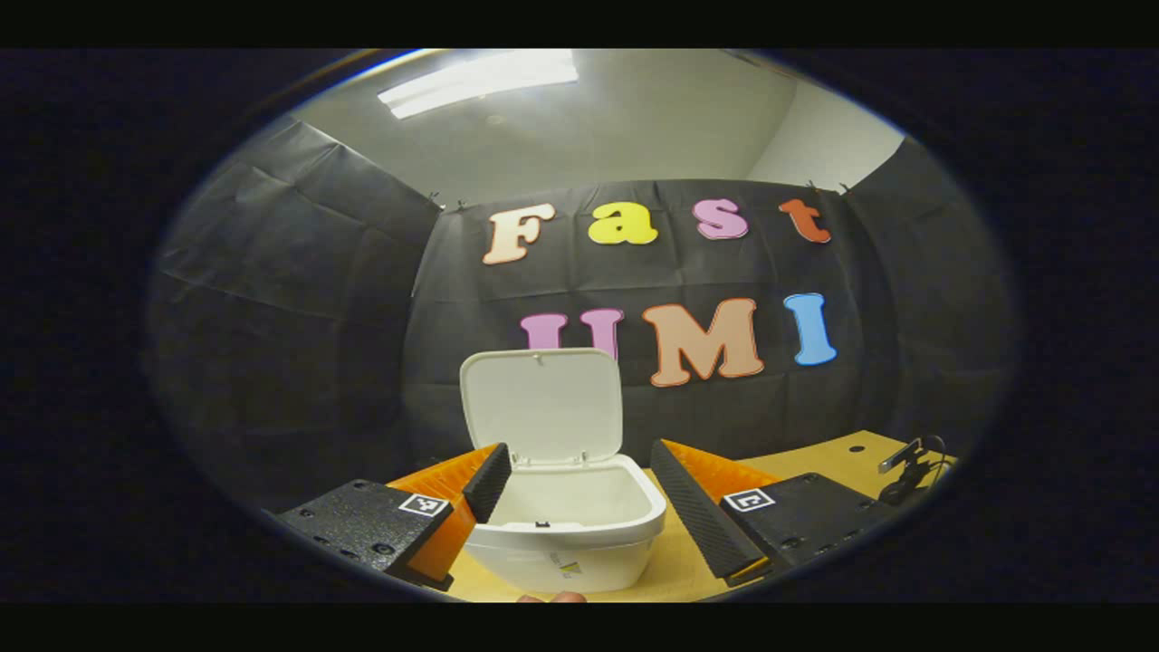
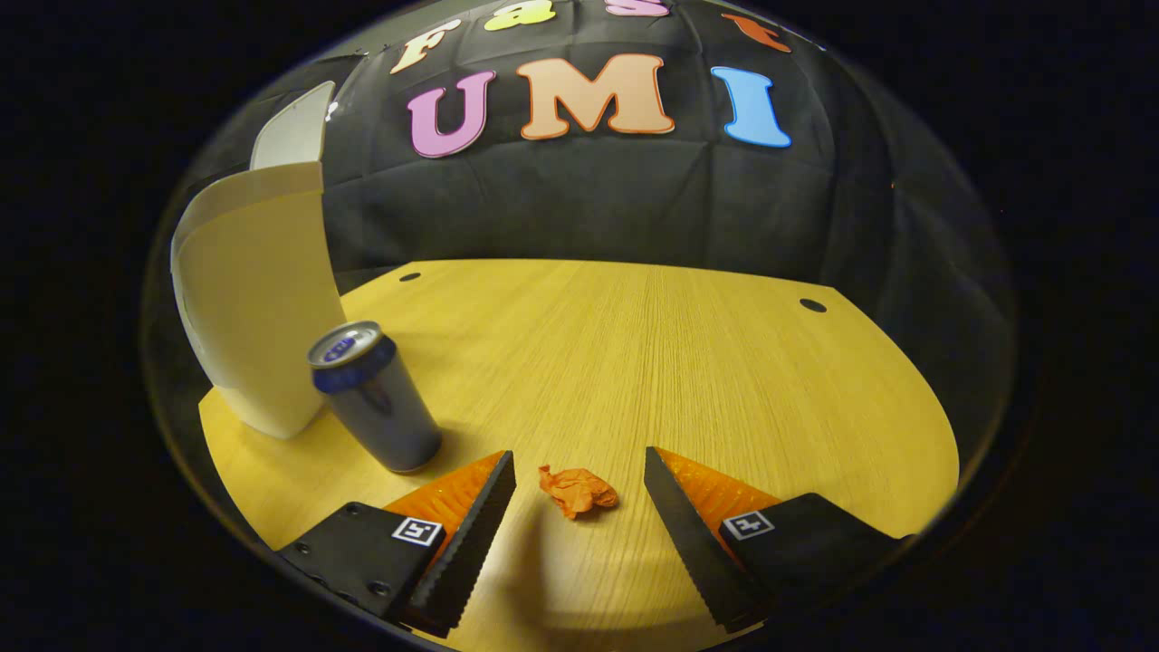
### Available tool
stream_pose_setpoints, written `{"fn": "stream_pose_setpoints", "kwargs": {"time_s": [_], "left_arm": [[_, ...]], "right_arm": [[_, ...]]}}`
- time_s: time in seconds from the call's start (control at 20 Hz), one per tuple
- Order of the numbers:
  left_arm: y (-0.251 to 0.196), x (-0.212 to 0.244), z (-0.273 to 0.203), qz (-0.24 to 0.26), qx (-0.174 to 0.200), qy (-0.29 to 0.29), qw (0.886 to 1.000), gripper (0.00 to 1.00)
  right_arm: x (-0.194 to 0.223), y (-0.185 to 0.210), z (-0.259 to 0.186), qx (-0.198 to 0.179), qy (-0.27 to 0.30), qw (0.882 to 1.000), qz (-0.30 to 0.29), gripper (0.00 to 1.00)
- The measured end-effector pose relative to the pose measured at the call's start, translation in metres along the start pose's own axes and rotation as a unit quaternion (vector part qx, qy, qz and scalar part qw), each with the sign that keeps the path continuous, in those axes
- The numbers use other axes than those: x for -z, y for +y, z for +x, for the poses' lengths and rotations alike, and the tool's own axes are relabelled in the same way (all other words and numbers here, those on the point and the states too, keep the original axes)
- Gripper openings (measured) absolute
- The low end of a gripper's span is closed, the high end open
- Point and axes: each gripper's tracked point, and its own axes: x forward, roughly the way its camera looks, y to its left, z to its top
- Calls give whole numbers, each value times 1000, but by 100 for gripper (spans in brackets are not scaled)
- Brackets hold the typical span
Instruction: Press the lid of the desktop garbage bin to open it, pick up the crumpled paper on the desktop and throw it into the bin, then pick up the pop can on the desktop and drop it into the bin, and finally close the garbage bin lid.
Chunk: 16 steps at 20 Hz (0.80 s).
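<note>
The white desktop bin [image 1: 569, 525] stands on the wooden table with its lid [image 1: 541, 405] raised upright. My left gripper [image 1: 574, 480] is open, hovering just before the bin's rim, fingers on either side of the opening. In the right gripper view the bin [image 2: 249, 299] is at the left, and a blue pop can [image 2: 376, 397] stands upright just right of it. A crumpled orange paper [image 2: 578, 490] lies on the table between the fingertips of my right gripper [image 2: 579, 471], which is open above it, not touching it.
The wooden table [image 2: 652, 362] stretches back to the black cloth wall, with small round holes [image 2: 812, 305] near its far edge. A dark clip-like device with a cable [image 1: 910, 466] sits at the table's right edge in the left gripper view.
</note>
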Motion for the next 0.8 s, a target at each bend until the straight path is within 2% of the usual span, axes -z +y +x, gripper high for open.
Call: {"fn": "stream_pose_setpoints", "kwargs": {"time_s": [0.1, 0.15, 0.2, 0.25, 0.3, 0.35, 0.45, 0.65, 0.7, 0.8], "left_arm": [[5, 10, 1, -6, -13, 15, 1000, 94], [4, 11, 0, -14, -13, 18, 1000, 99], [3, 14, -1, -24, -13, 22, 999, 99], [5, 15, -1, -35, -16, 24, 999, 99], [8, 16, 0, -44, -20, 25, 999, 99], [11, 15, 1, -52, -22, 24, 998, 95], [17, 12, 1, -57, -26, 22, 998, 94], [37, -3, 0, -47, -18, 4, 999, 94], [40, -6, -2, -47, -9, 0, 999, 96], [52, -13, -6, -55, 3, -12, 998, 95]], "right_arm": [[9, -4, 12, 0, 23, 1000, -4, 94], [13, -6, 15, 0, 32, 999, -4, 82], [11, -5, 14, -7, 33, 999, -1, 72], [11, -2, 13, -16, 36, 999, 1, 54], [10, -1, 12, -21, 41, 999, 1, 49], [6, 0, 6, -26, 39, 999, 4, 48], [-24, 8, -16, -39, 19, 999, 21, 48], [-142, 53, -98, -83, -76, 994, 13, 47], [-179, 75, -122, -105, -114, 988, 2, 47], [-250, 132, -167, -156, -191, 969, -26, 47]]}}
